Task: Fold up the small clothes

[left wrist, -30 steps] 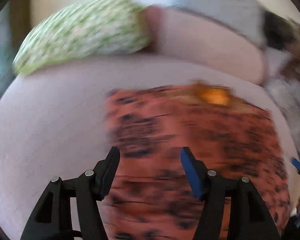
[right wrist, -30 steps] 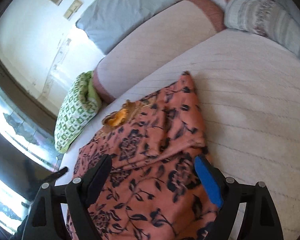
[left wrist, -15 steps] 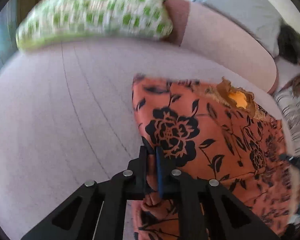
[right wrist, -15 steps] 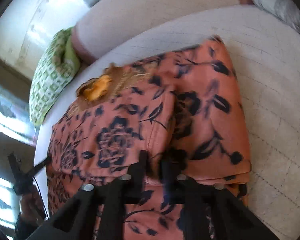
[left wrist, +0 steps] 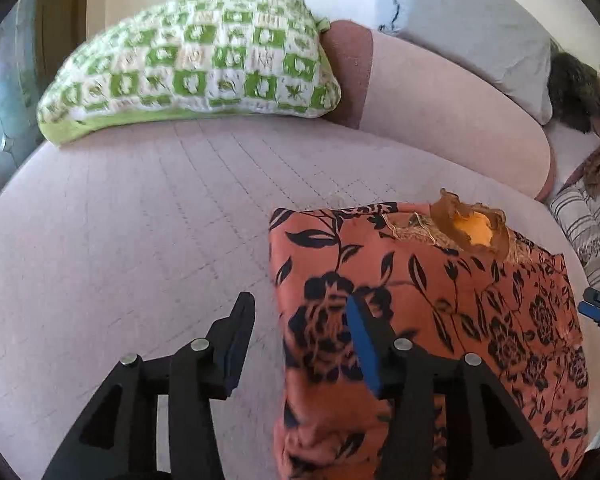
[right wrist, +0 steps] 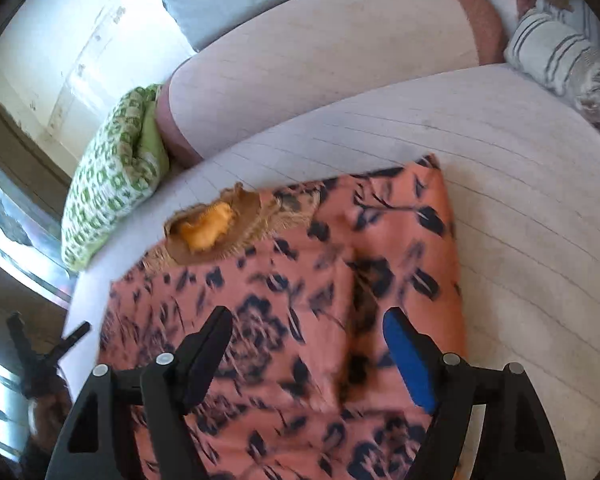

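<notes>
Both grippers, clamped on fabric half a second ago, are now gaping wide: left gripper (left wrist: 300, 320) straddling the floral garment's (left wrist: 420, 312) left edge, right gripper (right wrist: 308, 332) hovering over it. Garment is lying folded on the pinkish mattress (left wrist: 120, 220), near a green checkered pillow (left wrist: 196, 64).

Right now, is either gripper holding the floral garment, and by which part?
Nothing is held. The left gripper and the right gripper are both open above the orange floral garment.

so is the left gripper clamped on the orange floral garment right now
No, the left gripper is open, its fingers spread astride the edge of the orange floral garment.
</notes>
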